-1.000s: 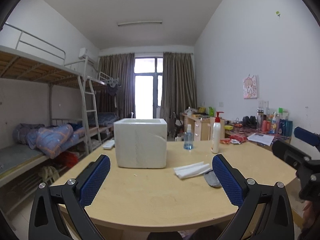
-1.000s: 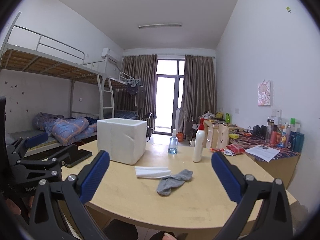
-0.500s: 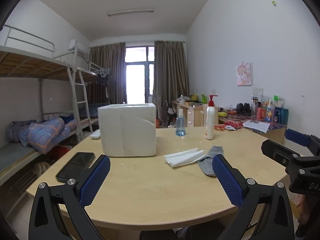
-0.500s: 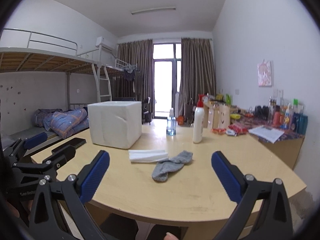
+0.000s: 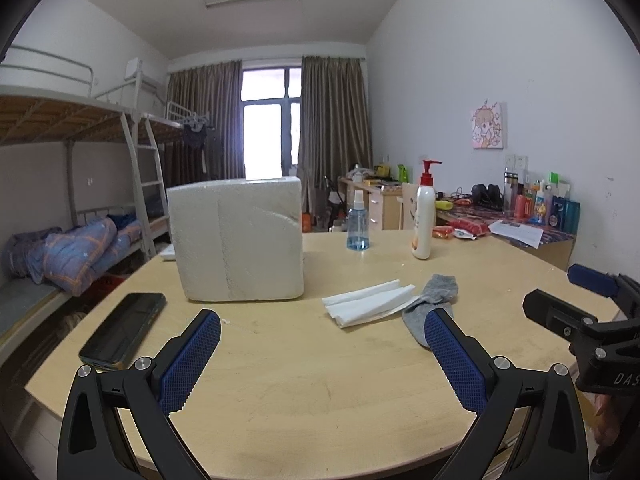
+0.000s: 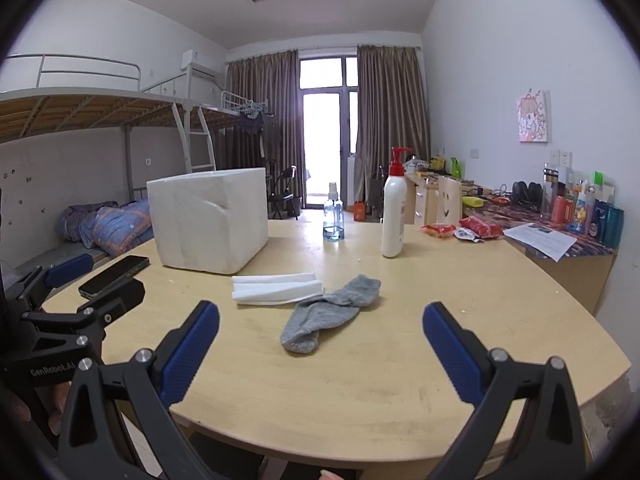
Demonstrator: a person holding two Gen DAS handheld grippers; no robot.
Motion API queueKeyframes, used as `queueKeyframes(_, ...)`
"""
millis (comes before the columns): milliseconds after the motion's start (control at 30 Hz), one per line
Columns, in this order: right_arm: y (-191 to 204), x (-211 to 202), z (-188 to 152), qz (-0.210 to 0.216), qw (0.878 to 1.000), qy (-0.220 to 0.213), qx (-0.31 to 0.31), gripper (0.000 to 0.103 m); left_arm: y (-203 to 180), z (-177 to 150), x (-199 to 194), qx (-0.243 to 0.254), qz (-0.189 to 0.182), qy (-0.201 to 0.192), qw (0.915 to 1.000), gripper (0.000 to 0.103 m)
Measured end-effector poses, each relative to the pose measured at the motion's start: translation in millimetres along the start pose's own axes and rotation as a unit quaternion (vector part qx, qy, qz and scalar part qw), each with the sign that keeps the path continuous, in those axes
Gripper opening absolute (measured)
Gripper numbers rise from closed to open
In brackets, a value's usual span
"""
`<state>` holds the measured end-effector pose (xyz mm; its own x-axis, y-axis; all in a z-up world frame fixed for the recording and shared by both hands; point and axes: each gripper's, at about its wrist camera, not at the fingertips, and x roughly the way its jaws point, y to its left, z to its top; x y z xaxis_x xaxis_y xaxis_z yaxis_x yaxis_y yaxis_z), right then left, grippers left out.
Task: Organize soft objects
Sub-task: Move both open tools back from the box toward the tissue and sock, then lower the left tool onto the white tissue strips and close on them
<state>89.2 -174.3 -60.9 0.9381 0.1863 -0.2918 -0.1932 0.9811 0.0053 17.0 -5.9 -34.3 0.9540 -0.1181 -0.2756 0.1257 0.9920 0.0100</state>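
A rounded, pale wooden table filled the near part of a dormitory room. On it a grey sock lay crumpled near the middle, one end touching a folded white cloth just to its left. Behind the cloth stood a white foam box, and left of the box a black phone lay flat near the table edge. Farther back stood a clear spray bottle and a white pump bottle with a red top, well apart from the sock.

The left gripper hung over the near edge of the table with its blue-padded jaws spread wide and nothing between them; its right pad overlapped the sock's end in the left wrist view. The right gripper was likewise spread wide and empty, the sock lying beyond it between the two pads.

A metal bunk bed ran along the left wall, with a blue quilt bundled on the lower bunk. Brown curtains framed a bright glass door at the far end. Along the white right wall a cluttered desk carried bottles, headphones and papers, under a small pink picture.
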Motion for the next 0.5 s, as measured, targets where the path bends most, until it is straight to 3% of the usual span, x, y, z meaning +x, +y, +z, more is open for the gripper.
queueKeyframes(200, -0.9, 17.5, 6.3, 0.01, 1.0, 0.02, -0.009, 0.103, 3.0, 6.9, 19.3, -0.002, -0.009, 0.031, 0.9995, 0.102)
queueKeyframes(333, -1.6, 25.5, 8.8, 0.009, 1.0, 0.022, -0.012, 0.103, -0.7, 13.1, 30.1, 0.015, -0.004, 0.03, 0.9994, 0.102)
queueKeyframes(500, -9.0, 39.3, 10.0, 0.004, 0.999, 0.035, -0.009, 0.103, 4.5, 20.8, 49.3, 0.022, -0.037, 0.042, 0.9982, 0.102)
